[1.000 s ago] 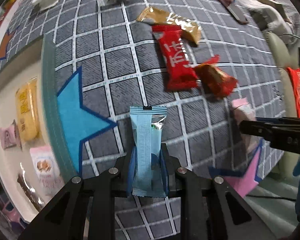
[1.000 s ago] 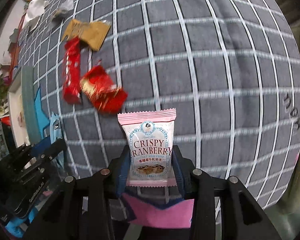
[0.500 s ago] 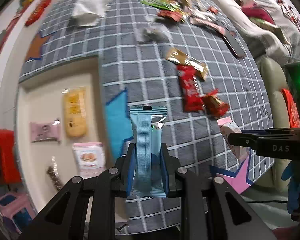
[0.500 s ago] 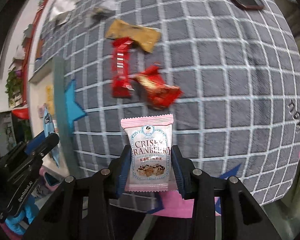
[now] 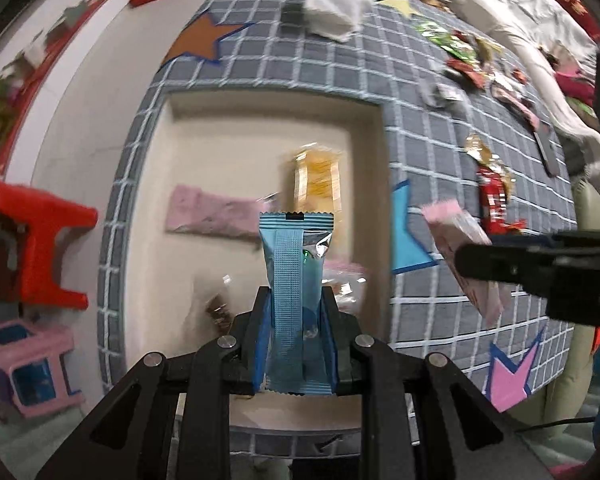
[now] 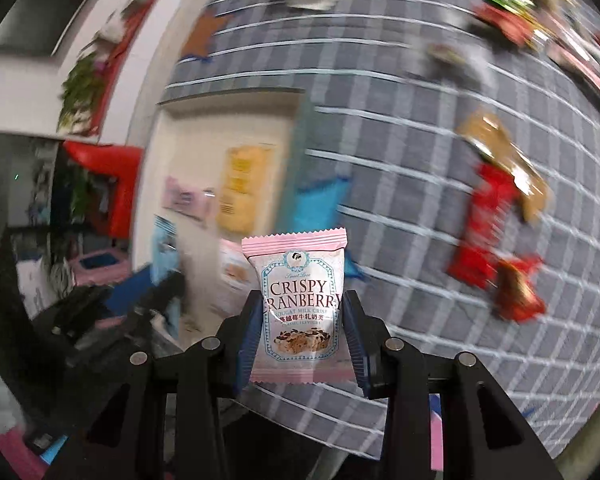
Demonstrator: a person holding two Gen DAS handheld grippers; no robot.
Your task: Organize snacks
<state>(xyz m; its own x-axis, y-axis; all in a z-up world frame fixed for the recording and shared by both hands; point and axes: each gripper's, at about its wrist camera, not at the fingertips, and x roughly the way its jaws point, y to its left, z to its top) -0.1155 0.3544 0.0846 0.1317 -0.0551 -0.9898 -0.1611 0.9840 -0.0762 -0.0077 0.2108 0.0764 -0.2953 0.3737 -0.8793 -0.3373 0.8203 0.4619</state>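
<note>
My left gripper (image 5: pixel 296 320) is shut on a blue snack packet (image 5: pixel 296 280) and holds it upright above the cream tray (image 5: pixel 228 136). The tray holds a yellow packet (image 5: pixel 318 182), a pink packet (image 5: pixel 208 214) and more snacks partly hidden behind the blue one. My right gripper (image 6: pixel 300 332) is shut on a pink Crispy Cranberry packet (image 6: pixel 300 308), near the tray's right edge (image 6: pixel 300 140). That packet also shows in the left wrist view (image 5: pixel 460 248). A red packet (image 6: pixel 484 220), a gold packet (image 6: pixel 500 156) and a red candy (image 6: pixel 518 292) lie on the grey checked cloth.
A white tissue wad (image 5: pixel 332 12) and several more wrappers (image 5: pixel 468 64) lie at the far end of the cloth (image 5: pixel 440 152). A red stool (image 5: pixel 32 248) and a pink stool (image 5: pixel 28 368) stand on the floor left of the table.
Both grippers have moved left with their packets. The left one now hangs over the tray instead of the cloth, and the right one has come up beside it.
</note>
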